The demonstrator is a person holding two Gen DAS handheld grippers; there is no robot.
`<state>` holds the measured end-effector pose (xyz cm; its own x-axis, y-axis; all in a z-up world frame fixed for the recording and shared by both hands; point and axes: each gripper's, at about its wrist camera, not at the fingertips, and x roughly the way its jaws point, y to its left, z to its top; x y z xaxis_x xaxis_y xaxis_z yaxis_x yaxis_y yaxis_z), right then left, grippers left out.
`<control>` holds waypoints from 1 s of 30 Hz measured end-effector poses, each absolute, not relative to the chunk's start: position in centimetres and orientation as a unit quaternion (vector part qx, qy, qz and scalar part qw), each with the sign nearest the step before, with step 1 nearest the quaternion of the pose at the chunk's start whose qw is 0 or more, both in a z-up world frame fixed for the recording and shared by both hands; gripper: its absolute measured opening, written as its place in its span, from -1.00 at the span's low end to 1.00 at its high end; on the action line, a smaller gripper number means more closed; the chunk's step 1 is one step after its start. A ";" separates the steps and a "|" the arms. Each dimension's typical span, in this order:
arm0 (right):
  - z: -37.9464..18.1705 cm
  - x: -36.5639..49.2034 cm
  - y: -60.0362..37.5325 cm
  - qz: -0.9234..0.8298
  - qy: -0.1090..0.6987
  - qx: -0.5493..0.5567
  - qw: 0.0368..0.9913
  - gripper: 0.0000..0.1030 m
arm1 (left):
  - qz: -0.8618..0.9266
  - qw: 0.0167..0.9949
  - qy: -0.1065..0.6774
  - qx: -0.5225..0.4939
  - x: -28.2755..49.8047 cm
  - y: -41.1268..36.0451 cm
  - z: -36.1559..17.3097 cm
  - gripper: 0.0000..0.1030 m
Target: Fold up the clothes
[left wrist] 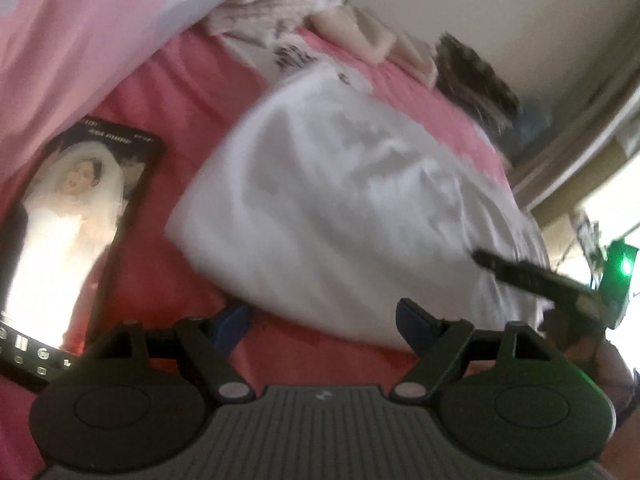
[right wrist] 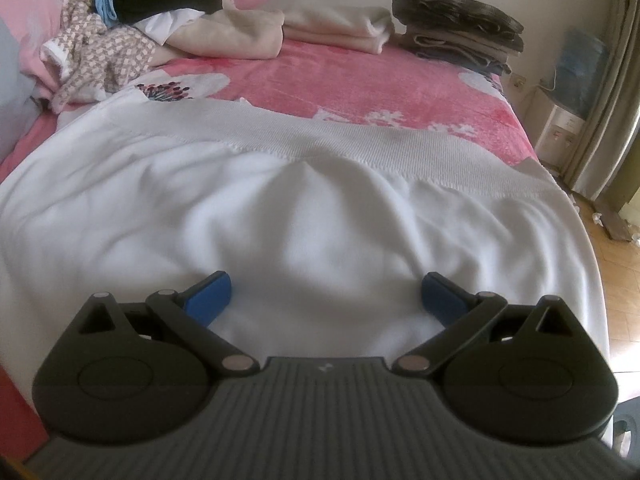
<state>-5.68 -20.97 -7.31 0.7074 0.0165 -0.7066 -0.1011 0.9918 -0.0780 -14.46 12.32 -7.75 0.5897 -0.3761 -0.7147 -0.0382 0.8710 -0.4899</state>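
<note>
Blur smears the left wrist view: a white garment (left wrist: 352,200) lies on the pink bedsheet (left wrist: 168,128), long axis running from 11 to 5 o'clock. The left gripper (left wrist: 326,320) stands wide, holding nothing, a phone (left wrist: 76,220) at 9 o'clock. In the right wrist view, the right gripper (right wrist: 326,298) rests spread wide on the garment (right wrist: 280,208), its ribbed hem (right wrist: 360,144) running from 9 to 3 o'clock.

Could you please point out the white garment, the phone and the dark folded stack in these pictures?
white garment (right wrist: 280,200): right wrist view, on its smooth body below the ribbed band.
phone (left wrist: 76,232): left wrist view, on its lit screen.
dark folded stack (right wrist: 460,20): right wrist view, on its top layers.
</note>
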 end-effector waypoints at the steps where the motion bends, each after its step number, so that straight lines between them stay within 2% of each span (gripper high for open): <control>1: -7.3 -5.7 -21.0 0.032 0.381 -0.055 0.922 0.98 | -0.096 0.864 0.435 -0.234 -14.3 12.2 -7.8 0.59; 13: -7.4 -5.8 -21.0 0.030 0.379 -0.054 0.923 0.98 | -0.062 0.900 0.372 -0.218 -11.4 9.9 -8.7 0.61; 16: -7.4 -5.9 -21.0 0.030 0.379 -0.054 0.923 0.98 | -0.051 0.905 0.363 -0.219 -10.7 9.9 -8.8 0.38; 18: -7.4 -5.9 -21.0 0.030 0.379 -0.054 0.923 0.98 | -0.045 0.906 0.360 -0.219 -10.2 10.0 -8.7 0.05; 19: -7.4 -5.9 -21.0 0.030 0.379 -0.054 0.923 0.98 | -0.045 0.906 0.361 -0.216 -9.9 10.0 -8.6 -0.03; 21: -7.4 -5.9 -21.1 0.032 0.379 -0.054 0.923 0.98 | -0.047 0.908 0.361 -0.208 -9.5 10.0 -8.3 -0.43; 23: -7.3 -6.0 -21.2 0.034 0.379 -0.057 0.923 0.98 | -0.058 0.918 0.349 -0.180 -9.2 9.2 -7.1 -0.60; 30: -6.3 -7.5 -21.5 0.030 0.356 -0.105 0.928 0.96 | -0.116 0.941 0.294 -0.121 -7.9 6.0 -1.3 -0.72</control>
<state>-7.53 -21.48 -6.33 0.7446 -0.0182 -0.6673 -0.1313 0.9761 -0.1732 -7.91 5.98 -1.30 0.8000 -0.2898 -0.5254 0.1470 0.9436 -0.2967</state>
